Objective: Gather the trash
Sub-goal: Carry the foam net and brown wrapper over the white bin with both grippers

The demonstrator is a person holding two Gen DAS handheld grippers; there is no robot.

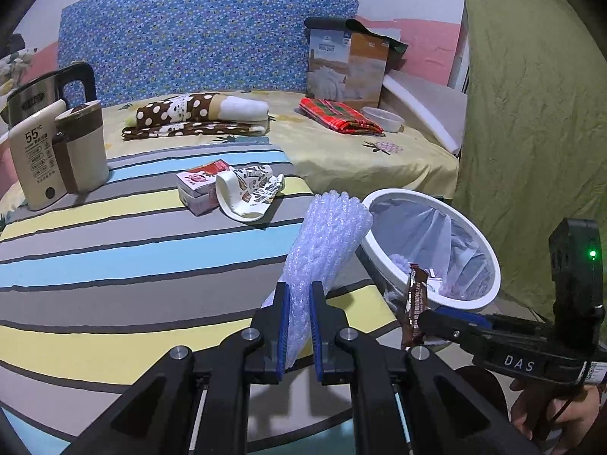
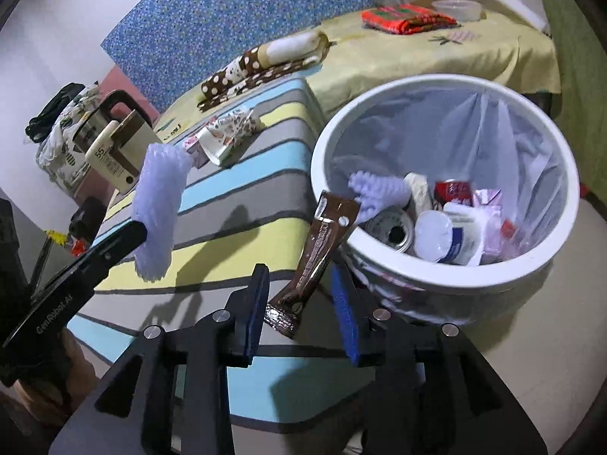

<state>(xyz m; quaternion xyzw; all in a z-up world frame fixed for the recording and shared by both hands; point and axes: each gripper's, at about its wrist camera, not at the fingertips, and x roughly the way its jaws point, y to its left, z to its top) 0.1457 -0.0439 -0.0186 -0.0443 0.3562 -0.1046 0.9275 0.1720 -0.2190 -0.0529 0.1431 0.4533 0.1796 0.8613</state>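
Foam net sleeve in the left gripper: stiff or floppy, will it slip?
The foam net sleeve probably squashes easily: it narrows where the left gripper pinches it. It stands up unsupported, so likely light and springy. Its ribbed mesh probably resists slipping.

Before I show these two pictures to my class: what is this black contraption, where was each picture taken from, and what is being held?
A person holds two hand-held grippers, each carrying a wide-angle camera that looks along its fingers. The left gripper is shut on a roll of bubble wrap. The right gripper stands open, the brown snack wrapper loose between its fingers beside the white bin, which already holds cans and cartons. On the striped bedcover lie a small carton and a crushed paper cup.
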